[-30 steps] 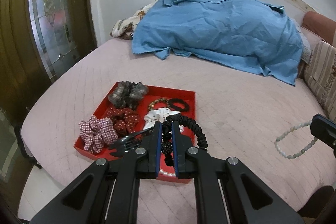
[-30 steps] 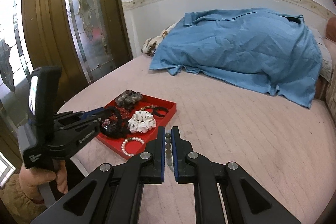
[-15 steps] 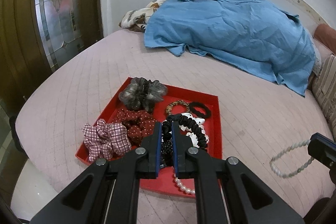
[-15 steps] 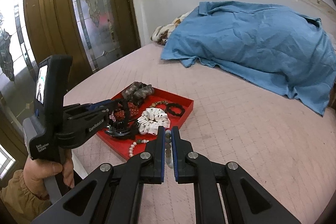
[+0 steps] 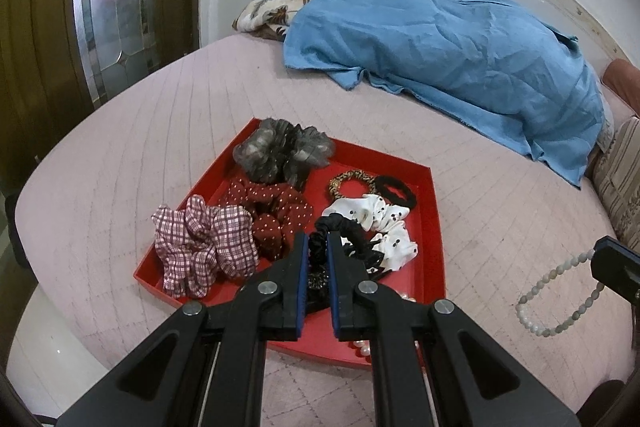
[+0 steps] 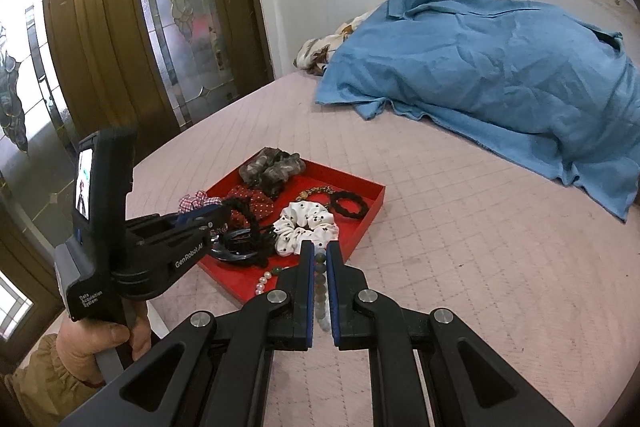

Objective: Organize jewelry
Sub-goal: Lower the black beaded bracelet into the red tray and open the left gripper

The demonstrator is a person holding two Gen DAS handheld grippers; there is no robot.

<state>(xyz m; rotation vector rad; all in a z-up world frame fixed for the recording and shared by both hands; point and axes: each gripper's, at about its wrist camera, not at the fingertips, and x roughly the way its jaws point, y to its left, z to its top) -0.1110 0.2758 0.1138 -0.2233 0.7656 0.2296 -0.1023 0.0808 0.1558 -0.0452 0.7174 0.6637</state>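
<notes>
A red tray lies on the pink bed and holds several scrunchies, hair ties and a pearl bracelet. My left gripper is shut on a black scrunchie and holds it over the tray's near part; it shows from the side in the right wrist view. My right gripper is shut on a pale green bead bracelet, just off the tray's near right edge. The bracelet hangs as a loop in the left wrist view.
A blue cloth covers a heap at the back of the bed. A wooden door with patterned glass stands to the left. A striped cushion is at the right. The bed edge drops off near the tray's left side.
Both grippers have moved forward toward the tray. The black scrunchie has come lower, over the tray's near part. The bead bracelet has come closer to the tray's right edge.
</notes>
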